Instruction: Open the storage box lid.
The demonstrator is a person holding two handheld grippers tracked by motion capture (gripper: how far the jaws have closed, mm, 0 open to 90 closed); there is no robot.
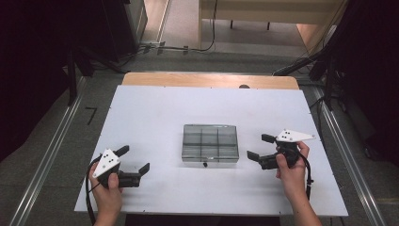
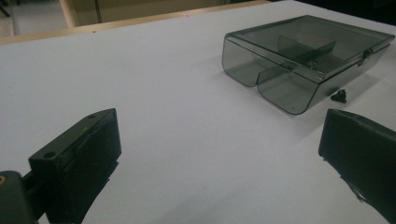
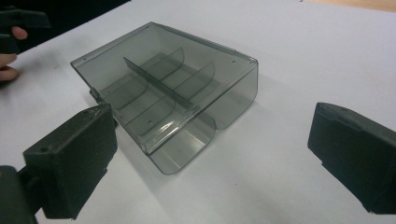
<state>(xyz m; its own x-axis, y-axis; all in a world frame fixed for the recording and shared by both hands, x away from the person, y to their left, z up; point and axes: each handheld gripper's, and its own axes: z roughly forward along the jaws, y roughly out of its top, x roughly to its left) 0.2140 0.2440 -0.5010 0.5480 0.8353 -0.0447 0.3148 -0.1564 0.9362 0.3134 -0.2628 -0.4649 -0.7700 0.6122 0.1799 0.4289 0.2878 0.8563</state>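
Note:
A smoky clear plastic box [image 1: 210,142] with inner dividers lies in the middle of the white tabletop [image 1: 141,108]. A tiny black part [image 1: 204,165] sits on the table just in front of the box's near edge. My left gripper [image 1: 135,158] rests low at the near left, open, with nothing between its jaws. Its own view has the box [image 2: 303,56] and the tiny part [image 2: 338,95] ahead to the right. Just right of the box my right gripper [image 1: 259,146] is open and empty, pointing at the box [image 3: 163,98] from close by.
A wooden strip [image 1: 207,80] runs along the table's far edge. Metal floor rails [image 1: 51,150] flank the table on both sides, and cables and dark stands lie on the floor beyond. The person's other hand [image 3: 9,51] is at the far left of the right gripper view.

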